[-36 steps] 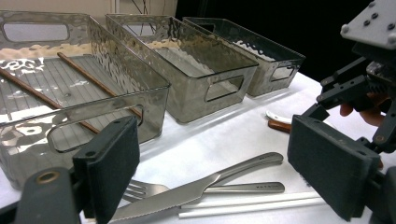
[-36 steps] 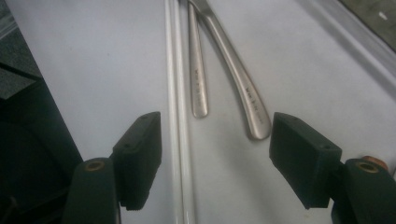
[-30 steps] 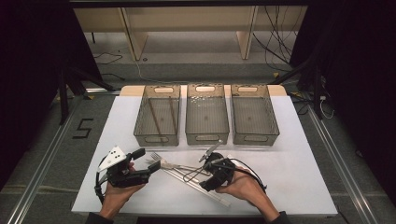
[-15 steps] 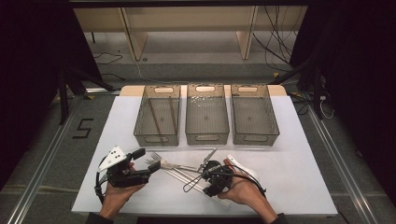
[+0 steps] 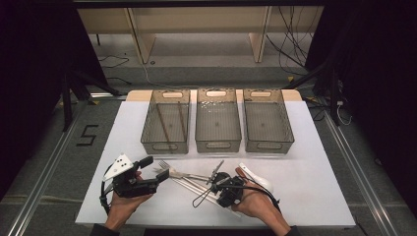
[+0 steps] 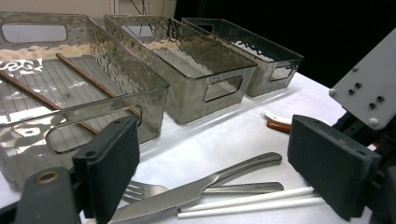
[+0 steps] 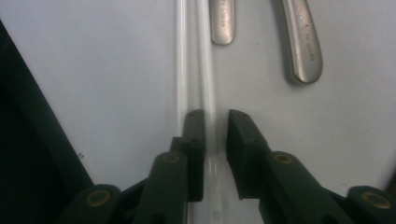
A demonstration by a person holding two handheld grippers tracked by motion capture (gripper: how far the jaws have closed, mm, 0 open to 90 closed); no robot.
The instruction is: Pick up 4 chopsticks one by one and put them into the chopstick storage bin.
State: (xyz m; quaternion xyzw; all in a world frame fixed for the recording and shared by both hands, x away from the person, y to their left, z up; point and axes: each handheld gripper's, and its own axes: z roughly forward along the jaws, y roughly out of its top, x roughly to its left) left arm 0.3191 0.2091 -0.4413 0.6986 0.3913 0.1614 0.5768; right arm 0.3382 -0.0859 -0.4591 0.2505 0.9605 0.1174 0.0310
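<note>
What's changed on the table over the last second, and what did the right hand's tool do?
The right tool has just been closing its jaws around one white chopstick; a small gap shows on one side, so a firm grip isn't certain. The right hand shifted slightly over the chopsticks. Unchanged: the left tool open and in place, knife, fork, white spoon, three bins.

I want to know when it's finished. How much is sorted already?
Done: two brown chopsticks lie in the left bin. In hand: the right gripper has just been closing around a white chopstick. Left: the fork, knife and white spoon lie on the table.
</note>
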